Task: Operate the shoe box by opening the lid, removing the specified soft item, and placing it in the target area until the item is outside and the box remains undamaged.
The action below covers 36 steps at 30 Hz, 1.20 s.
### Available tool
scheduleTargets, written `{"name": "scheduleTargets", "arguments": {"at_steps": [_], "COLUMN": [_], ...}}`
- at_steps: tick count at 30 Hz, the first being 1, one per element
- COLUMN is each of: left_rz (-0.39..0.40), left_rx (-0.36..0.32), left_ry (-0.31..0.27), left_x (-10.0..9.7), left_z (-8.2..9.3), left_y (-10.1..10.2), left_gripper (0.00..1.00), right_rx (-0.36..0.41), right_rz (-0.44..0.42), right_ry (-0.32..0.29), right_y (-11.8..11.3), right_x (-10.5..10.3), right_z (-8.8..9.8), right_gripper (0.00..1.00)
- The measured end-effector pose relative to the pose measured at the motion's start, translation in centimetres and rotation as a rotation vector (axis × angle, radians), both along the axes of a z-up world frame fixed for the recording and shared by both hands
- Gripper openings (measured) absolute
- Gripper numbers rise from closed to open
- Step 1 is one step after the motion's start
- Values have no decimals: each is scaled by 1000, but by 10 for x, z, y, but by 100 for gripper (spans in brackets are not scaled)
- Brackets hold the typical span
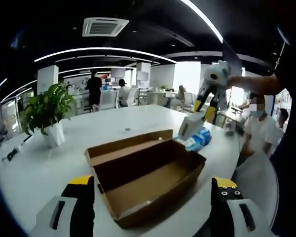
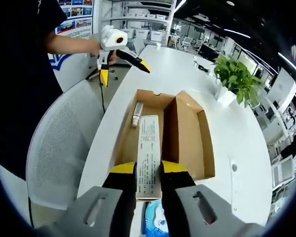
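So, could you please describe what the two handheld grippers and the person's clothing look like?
Each claw has black jaws with yellow tips on a pale grey body. The left gripper has a whitish housing, like the right gripper. The person's sleeve is dark and short.

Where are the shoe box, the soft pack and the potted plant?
shoe box (image 1: 153, 185): left gripper view, inside floor.
soft pack (image 1: 191, 126): left gripper view, white face.
potted plant (image 2: 233, 76): right gripper view, leaves.
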<state>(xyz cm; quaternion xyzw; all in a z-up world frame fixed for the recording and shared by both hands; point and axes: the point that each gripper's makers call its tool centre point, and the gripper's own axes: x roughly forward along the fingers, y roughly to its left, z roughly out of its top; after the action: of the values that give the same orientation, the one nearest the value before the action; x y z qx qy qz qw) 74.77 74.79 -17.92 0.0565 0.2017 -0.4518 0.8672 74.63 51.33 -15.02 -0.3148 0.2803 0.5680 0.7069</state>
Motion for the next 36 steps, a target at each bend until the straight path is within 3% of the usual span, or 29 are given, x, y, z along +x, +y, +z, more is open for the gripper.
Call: {"name": "scheduleTargets", "arguments": {"at_steps": [16,36], "left_rz": [-13,40], "left_rx": [2,-42], "left_ry": [-3,-6], "left_x": [4,12], "left_z": [7,6], "left_y": [-15,-9], "left_gripper": [100,100], "right_rx": [-31,-93], "right_rz": [-60,-93], "right_ry": [-30,-13], "right_y": [-67,-137], "right_x": [18,38], "right_z": [9,-23], "right_gripper": [16,16]}}
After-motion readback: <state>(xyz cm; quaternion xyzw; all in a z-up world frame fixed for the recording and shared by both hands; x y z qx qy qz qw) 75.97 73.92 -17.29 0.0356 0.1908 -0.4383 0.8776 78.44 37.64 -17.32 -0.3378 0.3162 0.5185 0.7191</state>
